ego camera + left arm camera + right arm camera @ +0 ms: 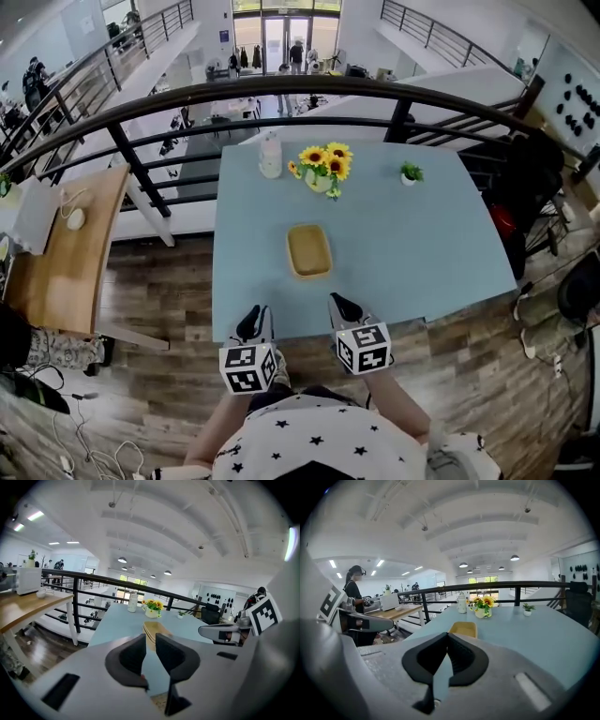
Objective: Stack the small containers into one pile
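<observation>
- The containers (308,250) sit as one yellow pile on the table (412,244), straight ahead of both sets of jaws and well apart from them. In the left gripper view (154,631) I can make out layered rims, so several seem to be nested already.
- I see no loose container elsewhere on the table, so I judge the stacking to be done or nearly so.
- The pile's long axis runs away from me, roughly in line with the way both grippers point. A reach would meet its short near end first.
- The pile lies ahead and to the right of the left gripper (253,323), and ahead and slightly to the left of the right gripper (343,309). It stands between their two lines. The right one looks a little nearer to it.
- Left jaws (150,641): a narrow gap between them and nothing in it; only table and pile show through.
- Right jaws (446,637): pressed together at the tips, holding nothing.
- Both grippers hang by the table's near edge, side by side, tilted gently down toward the tabletop.
- Beyond the pile, farther from the jaws, stand a jar (270,157), sunflowers (323,169) and a small plant (410,173), all clear of any reach to the pile.
</observation>
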